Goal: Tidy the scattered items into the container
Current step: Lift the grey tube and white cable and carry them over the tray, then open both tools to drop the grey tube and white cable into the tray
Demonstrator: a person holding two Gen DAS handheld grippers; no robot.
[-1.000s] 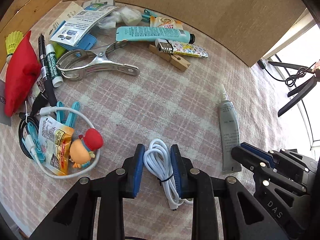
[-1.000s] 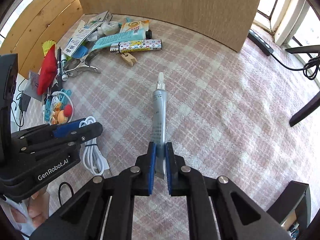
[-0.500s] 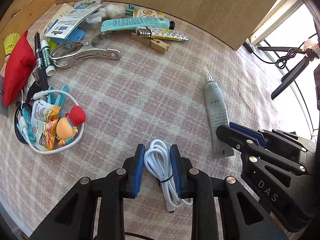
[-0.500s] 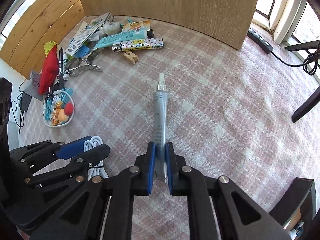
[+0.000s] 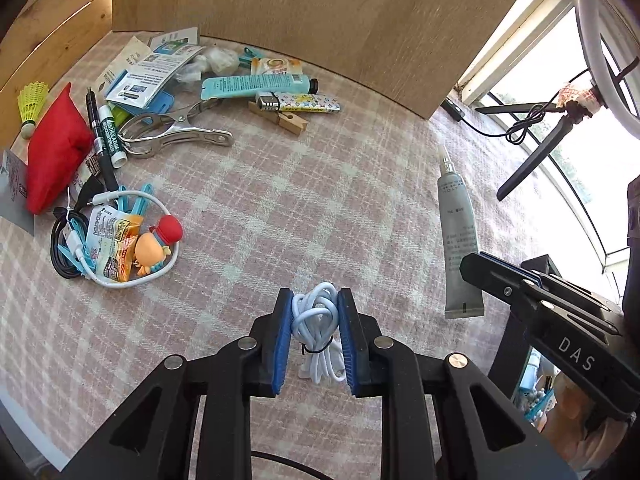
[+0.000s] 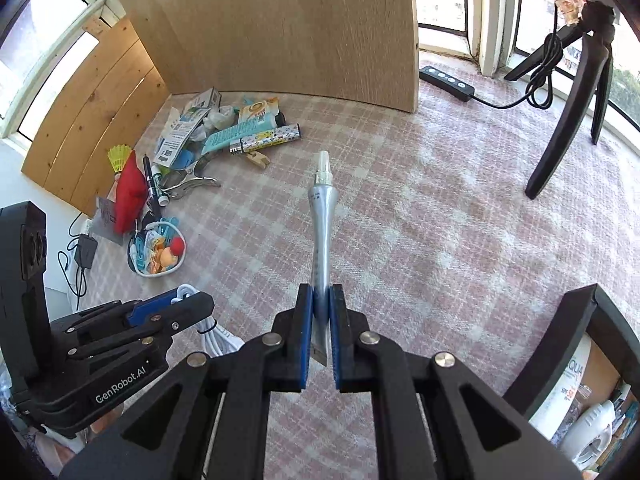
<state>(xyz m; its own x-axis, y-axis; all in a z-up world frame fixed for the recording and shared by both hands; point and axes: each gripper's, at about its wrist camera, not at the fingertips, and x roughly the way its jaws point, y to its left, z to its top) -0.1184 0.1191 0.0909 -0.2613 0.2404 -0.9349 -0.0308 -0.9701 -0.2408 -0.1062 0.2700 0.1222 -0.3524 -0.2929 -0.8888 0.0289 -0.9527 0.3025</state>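
Left wrist view: the left tool has its 2 blue pads pressed against a bundled white cable, 1 coil bound by a thin black tie, its long axis running along the fingers with the loops pointing forward and the loose ends hanging back toward the camera. The bundle sits above the pink plaid worktop.

Right wrist view: the right tool is closed tight on the flat crimped end of 1 grey glue tube. The tube's long axis follows the fingers, its white nozzle pointing straight ahead toward the wooden board at the back. In the left wrist view the same tube appears at the right, nozzle aimed away.

At the right edge of the right wrist view stands a black container, open, with bottles inside.

Loose on the worktop at far left lie 1 metal clamp, 1 teal tube, 1 patterned lighter, 1 wooden clothespin, 1 red pouch, 1 yellow shuttlecock, 1 black pen and 1 orange toy figure.
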